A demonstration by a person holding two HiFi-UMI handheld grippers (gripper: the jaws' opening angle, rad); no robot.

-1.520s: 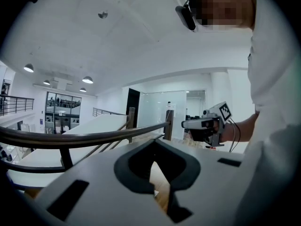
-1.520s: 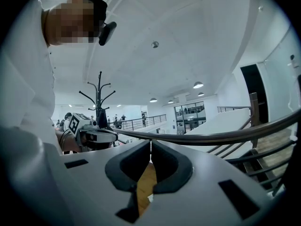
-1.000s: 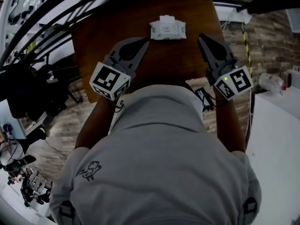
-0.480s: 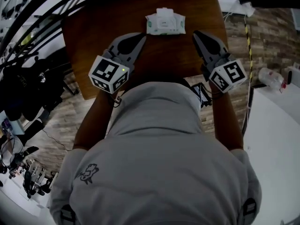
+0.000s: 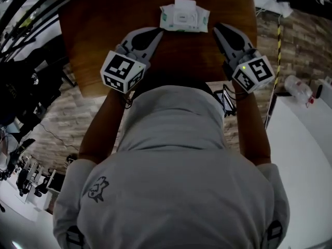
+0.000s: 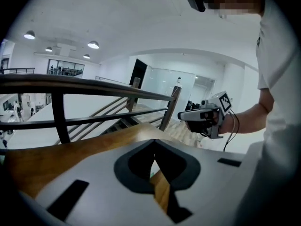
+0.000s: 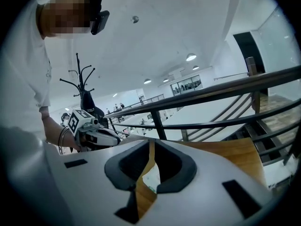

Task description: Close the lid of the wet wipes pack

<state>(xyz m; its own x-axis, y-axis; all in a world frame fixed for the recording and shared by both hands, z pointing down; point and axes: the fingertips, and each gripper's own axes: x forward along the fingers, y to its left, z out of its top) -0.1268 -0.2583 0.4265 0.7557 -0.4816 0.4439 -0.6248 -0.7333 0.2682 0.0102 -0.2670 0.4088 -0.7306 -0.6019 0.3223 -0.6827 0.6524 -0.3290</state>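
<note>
No words or numbers can be read anywhere. The cube [image 5: 122, 71] on the left gripper [image 5: 158, 31] and the cube [image 5: 253, 74] on the right gripper [image 5: 217, 28] carry black-and-white square marker patterns, no lettering. The wet wipes pack [image 5: 184, 15], at the table's far side, has green print too small to read. The shirt [image 5: 176, 154] bears a small line-drawn emblem [image 5: 98, 188] at its left, without legible words.
</note>
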